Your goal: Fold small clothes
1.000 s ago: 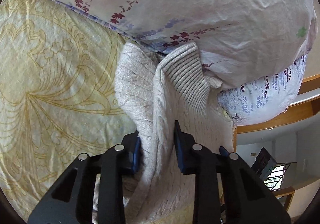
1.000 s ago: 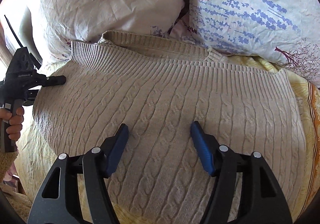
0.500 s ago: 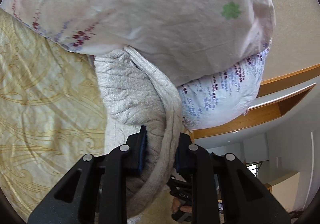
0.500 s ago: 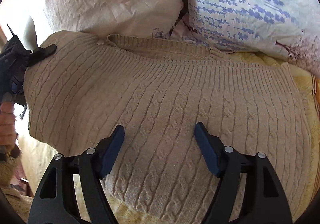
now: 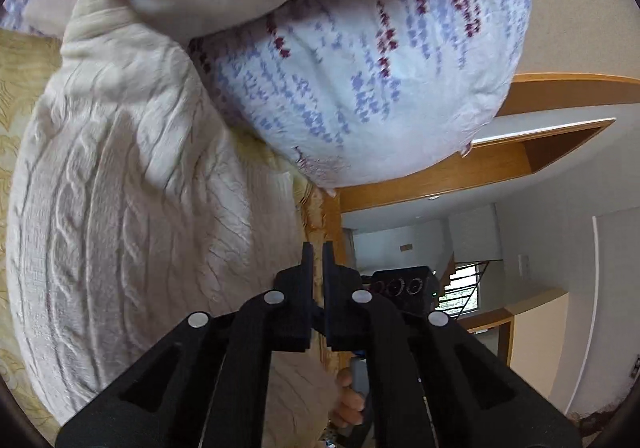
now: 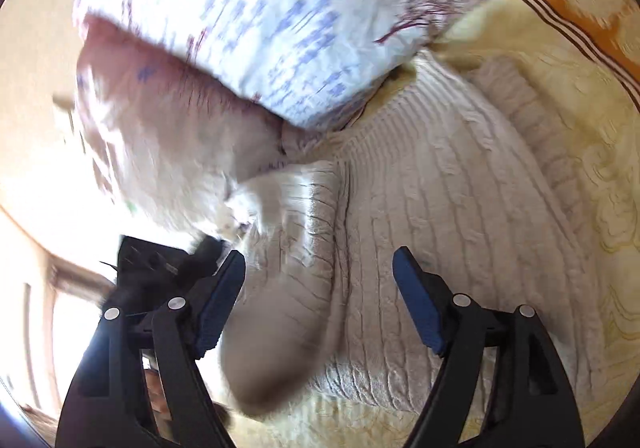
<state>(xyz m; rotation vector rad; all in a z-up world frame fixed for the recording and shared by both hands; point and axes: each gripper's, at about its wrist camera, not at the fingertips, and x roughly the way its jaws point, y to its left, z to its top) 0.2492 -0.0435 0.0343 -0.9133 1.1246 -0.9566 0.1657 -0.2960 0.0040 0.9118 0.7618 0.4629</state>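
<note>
Sweater (image 6: 440,208): lying half-folded, nothing pinching it
Left gripper (image 5: 316,248): fingers pressing together, empty
Right gripper (image 6: 320,280): hanging spread wide above the knit
Risk: loose flap sliding open against the pillow (image 5: 380,88)

A home bedroom: floral pillows (image 5: 360,88) on a patterned yellow bedsheet (image 6: 560,152), wooden headboard (image 5: 440,172).

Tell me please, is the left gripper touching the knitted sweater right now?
Apart. The left wrist view shows the left gripper shut on nothing, its tips against the background, with the knitted sweater lying off to their side.
</note>
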